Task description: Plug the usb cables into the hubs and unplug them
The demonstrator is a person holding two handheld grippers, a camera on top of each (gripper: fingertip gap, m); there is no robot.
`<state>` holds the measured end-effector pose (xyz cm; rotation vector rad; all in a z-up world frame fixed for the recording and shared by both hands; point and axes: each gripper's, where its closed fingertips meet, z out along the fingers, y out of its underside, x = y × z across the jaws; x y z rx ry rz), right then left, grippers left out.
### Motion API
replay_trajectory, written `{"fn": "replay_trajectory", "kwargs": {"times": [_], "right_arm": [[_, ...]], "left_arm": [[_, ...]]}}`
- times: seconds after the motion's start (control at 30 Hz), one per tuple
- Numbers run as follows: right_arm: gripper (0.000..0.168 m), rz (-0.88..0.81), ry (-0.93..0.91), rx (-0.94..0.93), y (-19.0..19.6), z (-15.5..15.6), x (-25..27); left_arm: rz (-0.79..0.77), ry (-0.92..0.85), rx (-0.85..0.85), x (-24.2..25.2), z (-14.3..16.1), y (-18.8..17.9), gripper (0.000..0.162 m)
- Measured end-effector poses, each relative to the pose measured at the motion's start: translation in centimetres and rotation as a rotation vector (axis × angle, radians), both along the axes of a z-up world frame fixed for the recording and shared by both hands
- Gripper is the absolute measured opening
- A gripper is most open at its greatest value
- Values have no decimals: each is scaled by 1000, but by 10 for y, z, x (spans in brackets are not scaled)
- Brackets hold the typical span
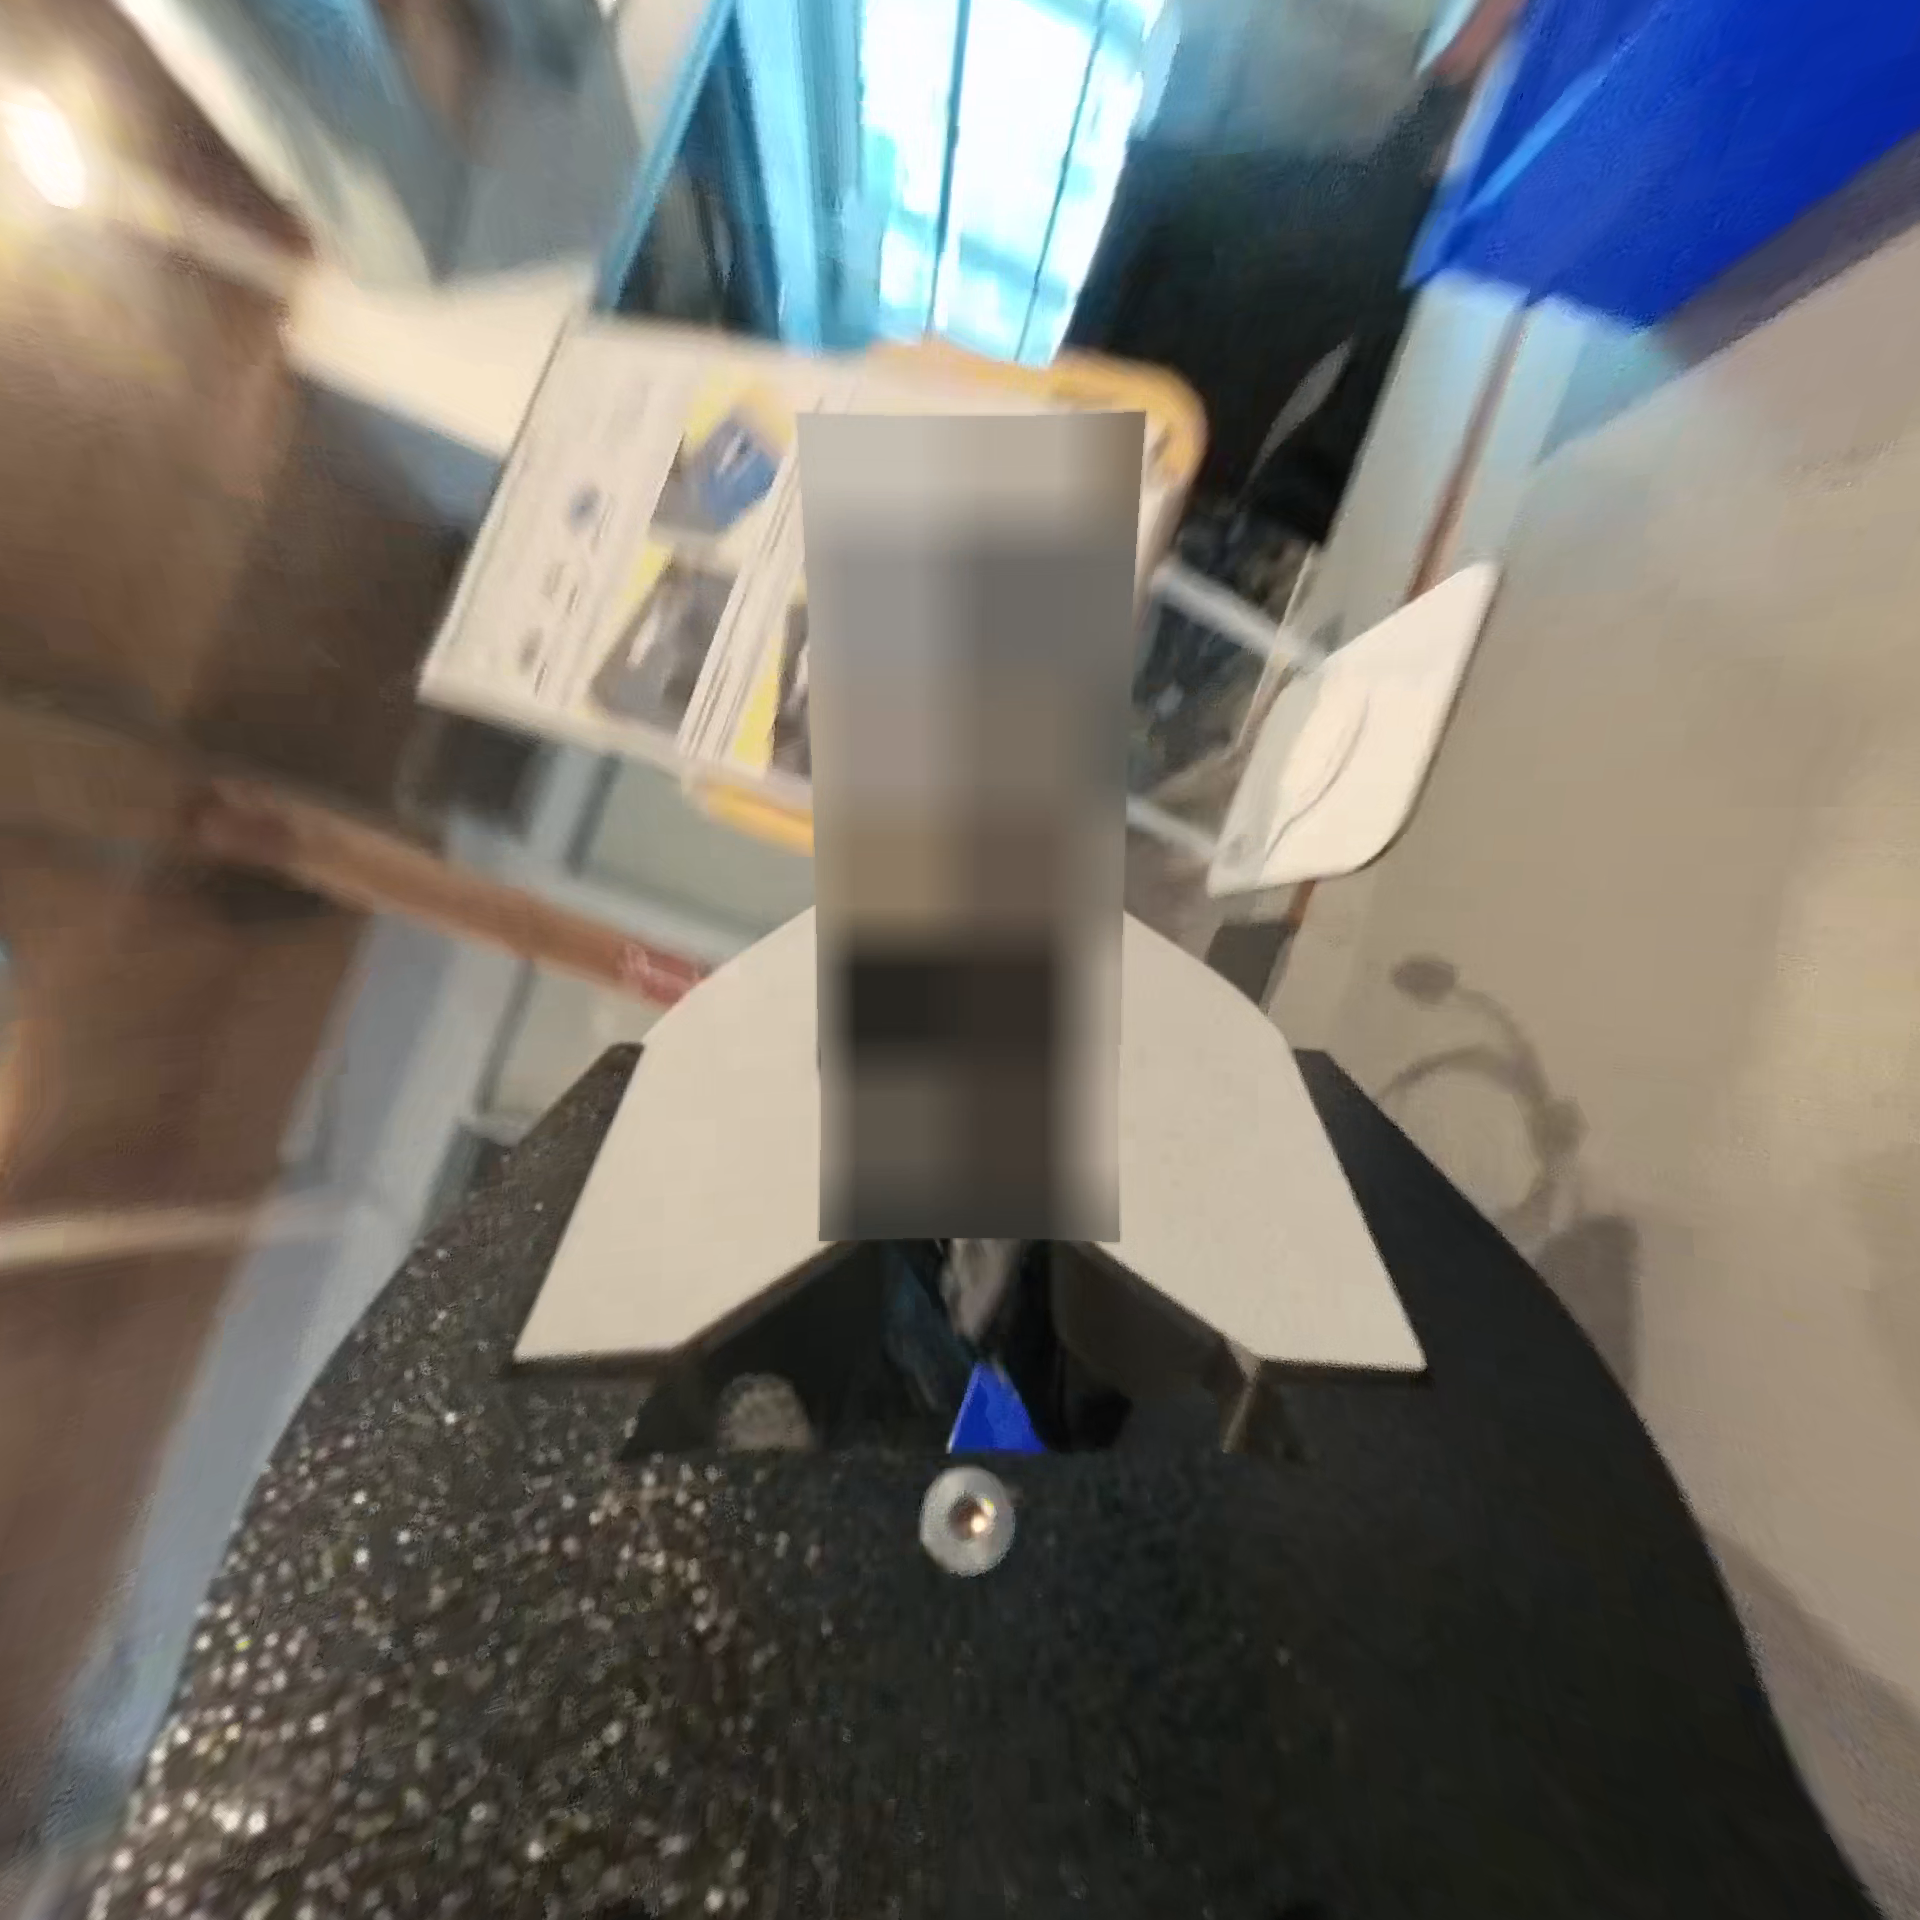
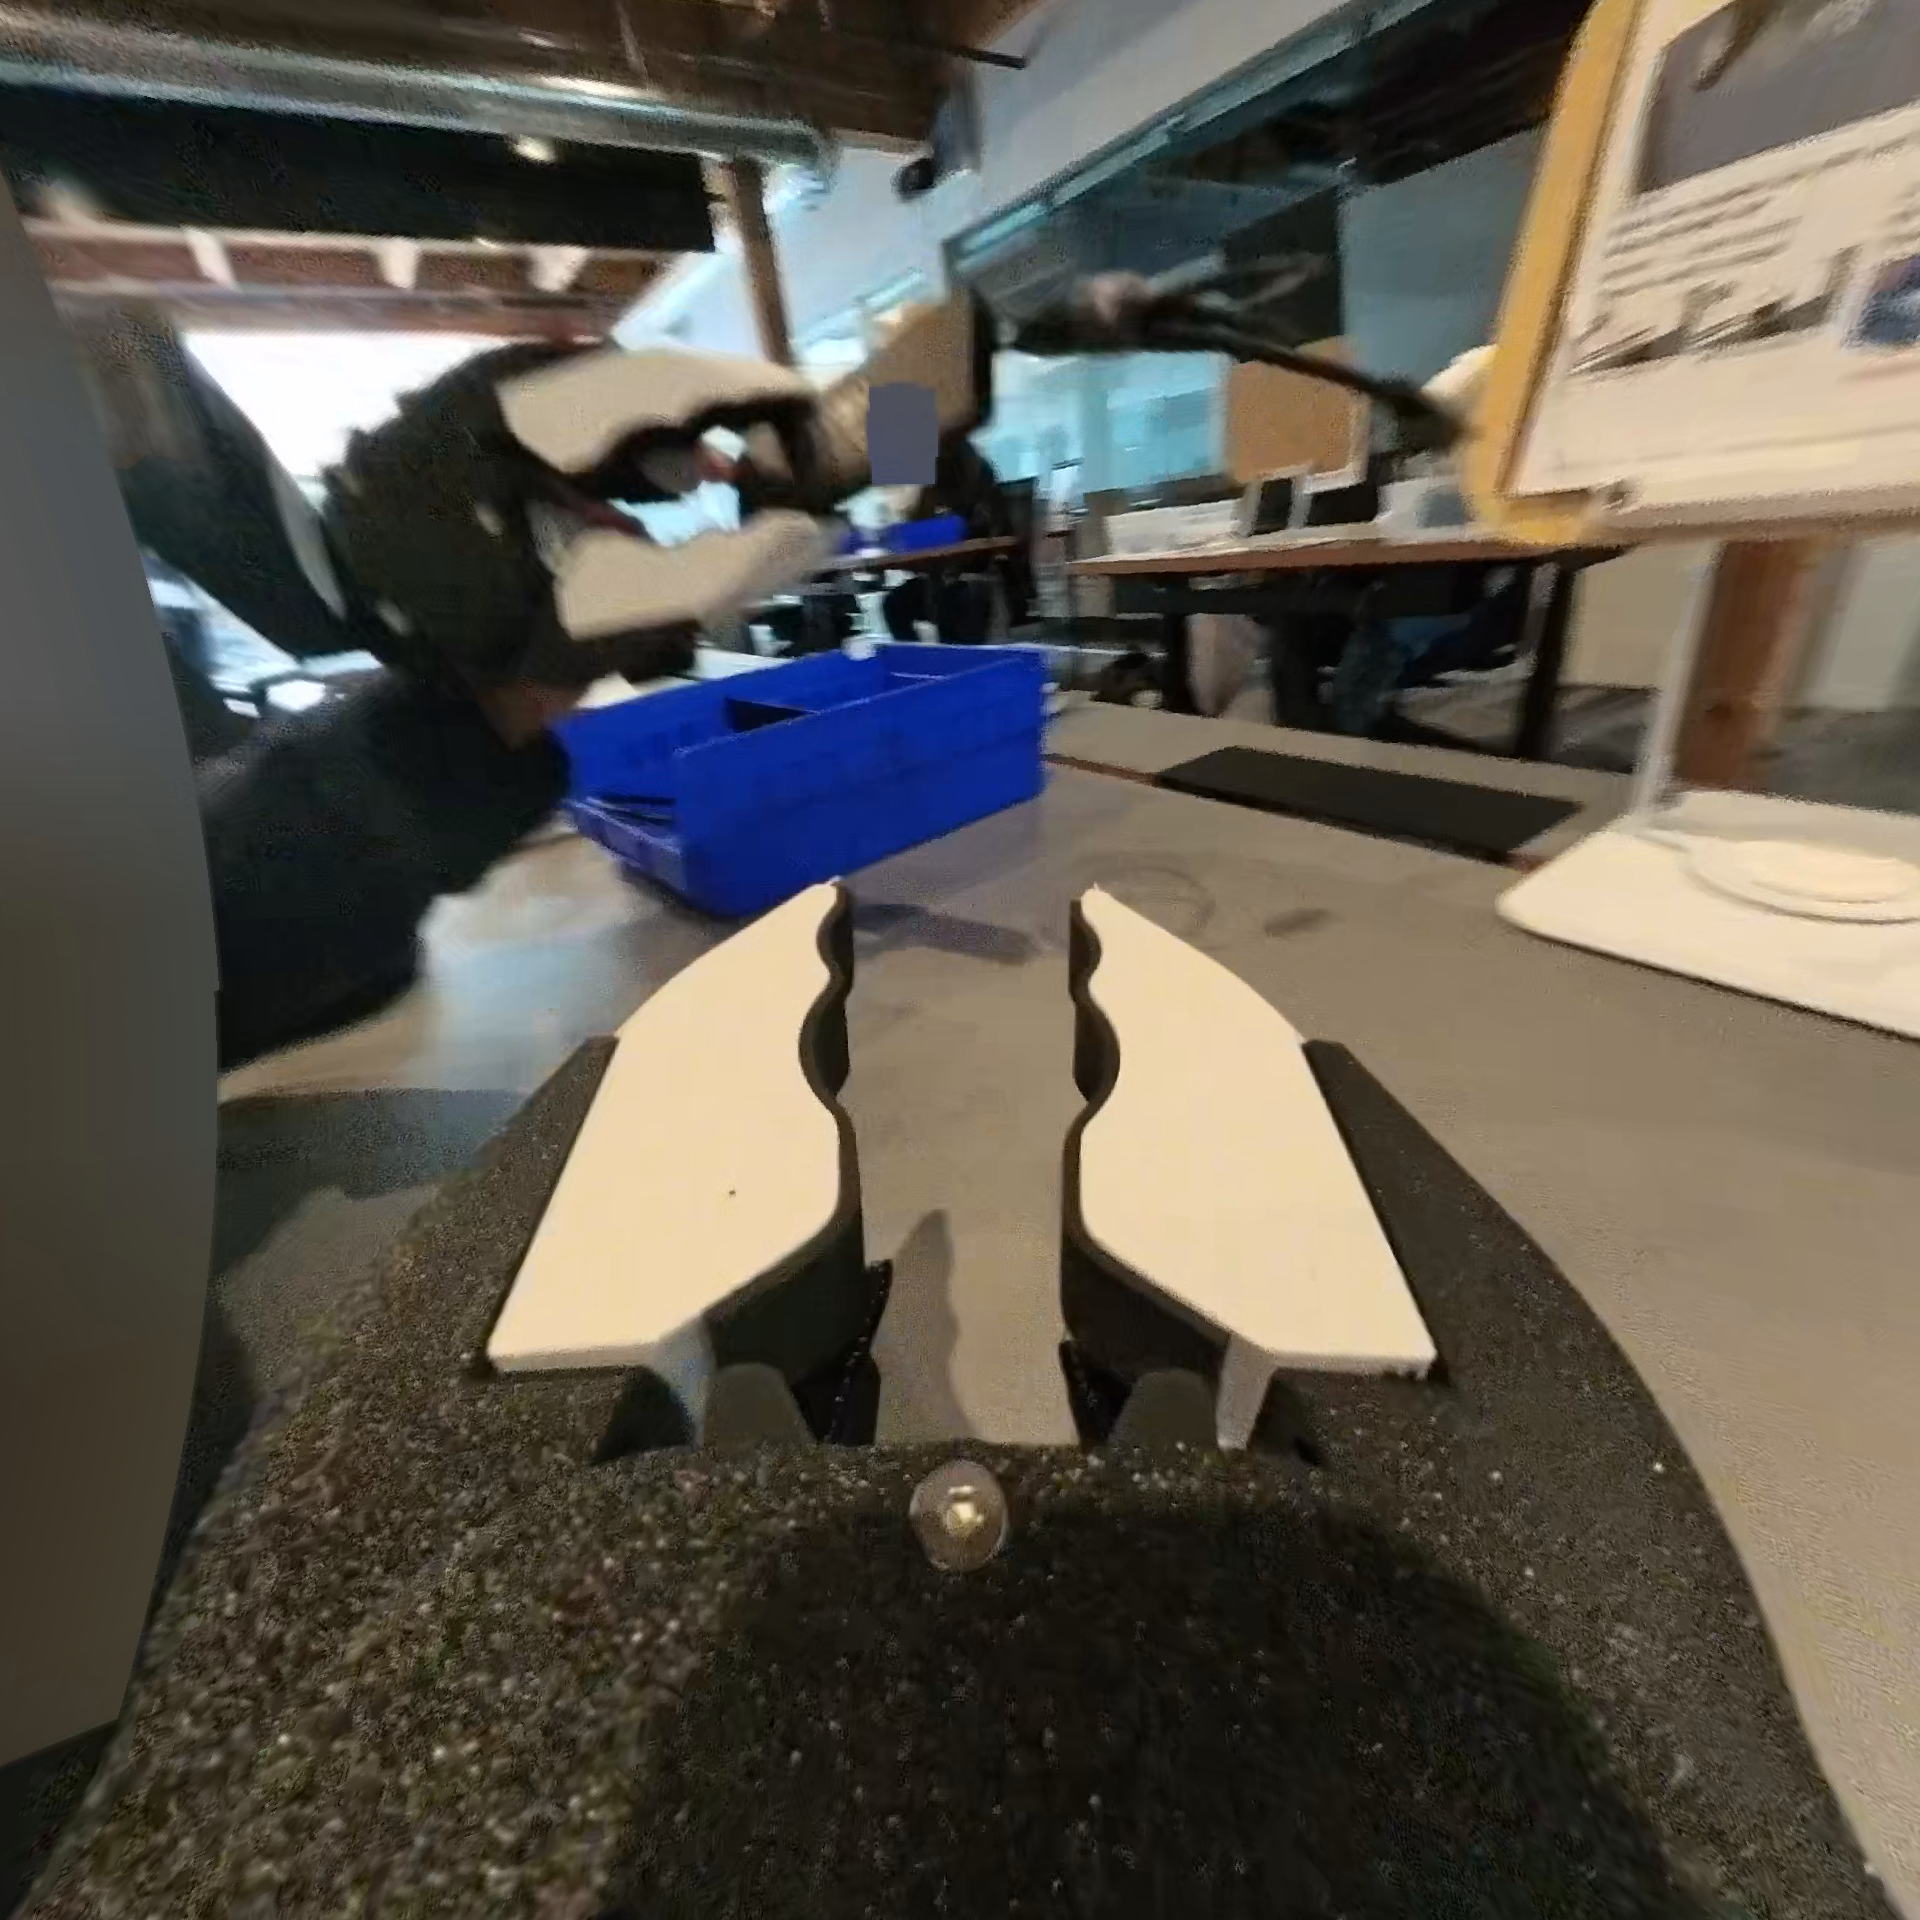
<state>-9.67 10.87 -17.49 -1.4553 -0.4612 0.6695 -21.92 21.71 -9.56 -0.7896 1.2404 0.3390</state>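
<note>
- A black cable [image 2: 1299, 358] arcs through the air, well above the desk [image 2: 1455, 1143], from near the left claw [image 2: 816, 462] toward a yellow-edged sign board [image 2: 1714, 260]. It is too smeared to make out its plug or what it joins. No hub can be made out.
- The left claw is raised off the desk on a dark sleeve [image 2: 343, 831]. In its own view a mosaic patch covers the gap between its white fingers [image 1: 727, 1143], so I cannot tell how far apart they are or whether they hold anything.
- The right claw [image 2: 961, 914] is low over the desk, its fingers well apart with only bare desk between them.
- Ahead of the right claw the desk is open. A blue bin [image 2: 852, 769] bounds it at the far left, a black mat [image 2: 1371, 800] at the far edge, and the board's white base [image 2: 1714, 935] at the right.
- The left wrist view is heavily blurred.
</note>
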Motion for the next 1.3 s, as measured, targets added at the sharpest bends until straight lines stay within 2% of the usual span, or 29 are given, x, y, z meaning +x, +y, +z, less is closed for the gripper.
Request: {"fn": "replay_trajectory", "kwargs": {"times": [0.07,0.13,0.23,0.3,0.37,0.43,0.57,0.63,0.67,0.7,0.8,0.87,1.0,1.1,1.17,1.3], "right_arm": [[47,78,3,-36,1,0,-9],[48,80,-54,-11,1,6,-7],[45,76,-187,30,2,18,-3],[46,96,-302,-13,10,17,-7],[43,138,-428,-76,21,11,-16],[48,138,-576,-120,38,2,-22],[53,279,-796,-290,53,-37,-37],[41,340,-870,-348,54,-54,-40],[20,391,-881,-362,51,-58,-44],[17,396,-878,-373,52,-60,-46],[13,422,-781,-374,52,-57,-51],[11,387,-750,-336,58,-55,-45],[11,323,-657,-213,63,-41,-41],[11,294,-517,-108,64,-18,-36],[11,340,-408,-40,56,-3,-38],[11,453,-284,-16,43,9,-43]], "left_arm": [[-54,48,54,20,-21,-13,32],[-92,94,94,32,-38,-19,32],[-129,167,150,42,-58,-25,34],[-153,216,173,47,-68,-28,32],[-180,285,209,53,-79,-32,34],[-206,358,242,59,-89,-34,34],[-261,432,287,65,-100,-43,33],[-272,435,285,65,-102,-46,33],[-268,438,275,64,-104,-45,34],[-265,440,262,62,-106,-44,34],[-266,358,121,57,-108,-41,35],[-274,241,-59,54,-105,-40,38],[-323,-5,-417,49,-90,-34,56],[-364,-156,-634,46,-81,-25,66],[-474,-253,-812,48,-74,-32,72],[-743,-437,-1069,53,-46,-50,52]]}}
